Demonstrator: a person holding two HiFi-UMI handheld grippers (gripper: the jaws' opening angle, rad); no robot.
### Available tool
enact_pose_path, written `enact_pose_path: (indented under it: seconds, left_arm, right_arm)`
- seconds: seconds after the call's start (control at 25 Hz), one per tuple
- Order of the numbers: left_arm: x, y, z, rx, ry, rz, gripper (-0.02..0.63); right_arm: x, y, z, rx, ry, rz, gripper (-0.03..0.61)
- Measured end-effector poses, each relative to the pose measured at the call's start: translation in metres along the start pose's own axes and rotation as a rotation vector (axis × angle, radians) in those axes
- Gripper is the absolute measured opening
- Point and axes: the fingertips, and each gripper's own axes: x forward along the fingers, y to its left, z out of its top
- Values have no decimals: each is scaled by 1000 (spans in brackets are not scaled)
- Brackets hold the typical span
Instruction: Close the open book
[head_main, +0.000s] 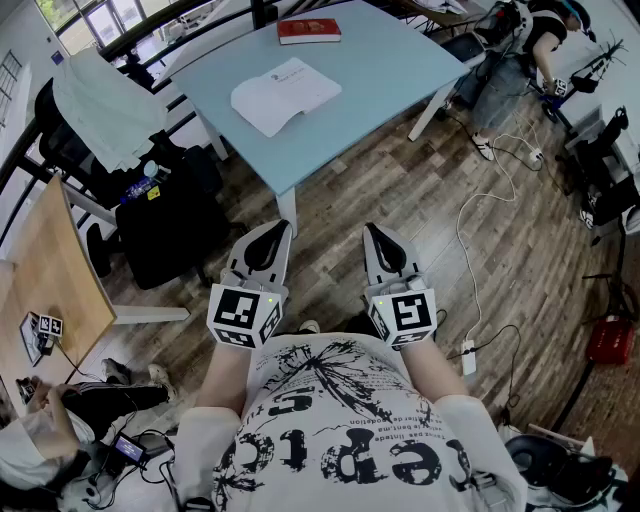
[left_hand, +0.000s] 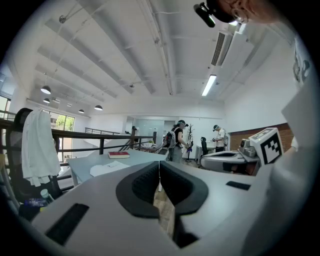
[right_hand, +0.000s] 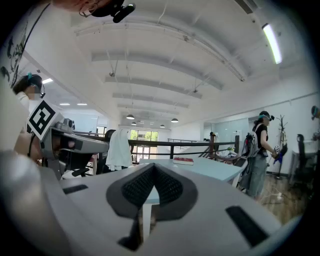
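pale blue is the colour of the rectangular surface (head_main: 400, 70) that carries the white open book (head_main: 285, 95), which lies pages up and spread flat toward the surface's left side. a closed red hardcover book (head_main: 309, 30) lies at 1 o'clock of it, apart, by the far edge. both white-and-black grippers are held about level over the brown wooden plank floor (head_main: 400, 190), short of the surface and touching nothing on it; the open book lies at 12 o'clock of them, well apart.

the left gripper (head_main: 272, 230) has its fingers pressed together with nothing between them. in the left gripper view the open book (left_hand: 107, 167) shows at 9 o'clock of the left gripper (left_hand: 159, 167), with the red hardcover book (left_hand: 119, 155) beyond it.

the right gripper (head_main: 373, 232) also has its fingers together and empty. in the right gripper view the red hardcover book (right_hand: 183, 161) sits at 2 o'clock of the right gripper (right_hand: 152, 170).

a white cloth (head_main: 105, 95) hangs over a black chair (head_main: 50, 120) at 9 o'clock of the surface.
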Motion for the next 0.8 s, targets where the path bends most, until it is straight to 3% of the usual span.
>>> enact_pose_path:
  seconds: [0.8]
  left_arm:
    - [22, 39, -19, -43, 31, -22, 20]
  right_arm:
    - [49, 10, -14, 25, 54, 14, 11]
